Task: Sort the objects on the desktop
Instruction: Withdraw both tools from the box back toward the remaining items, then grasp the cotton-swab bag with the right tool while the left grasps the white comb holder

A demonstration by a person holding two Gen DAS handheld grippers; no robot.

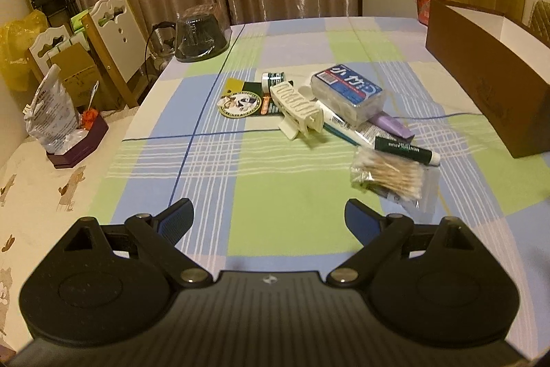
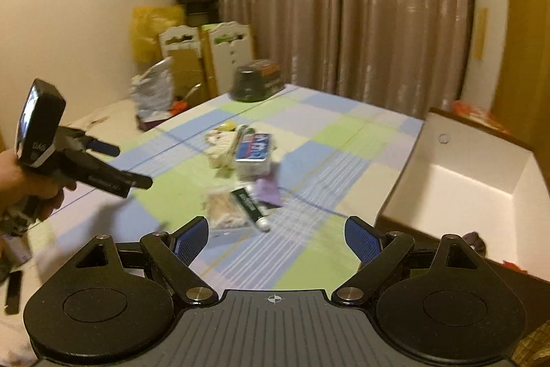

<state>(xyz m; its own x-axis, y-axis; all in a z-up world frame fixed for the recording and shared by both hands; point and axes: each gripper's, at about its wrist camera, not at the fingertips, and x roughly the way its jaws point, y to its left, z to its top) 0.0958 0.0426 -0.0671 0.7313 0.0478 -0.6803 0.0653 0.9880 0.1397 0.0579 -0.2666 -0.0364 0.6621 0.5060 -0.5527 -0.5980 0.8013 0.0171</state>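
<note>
Cotton-swab bag (image 2: 225, 212) lies just ahead of the wide-open right gripper (image 2: 276, 238) — untouched.

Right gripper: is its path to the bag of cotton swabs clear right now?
Probably yes. The right gripper is open and empty, and the bag of cotton swabs lies just ahead on the tablecloth, nothing between. The green tube lies close beside it.
</note>
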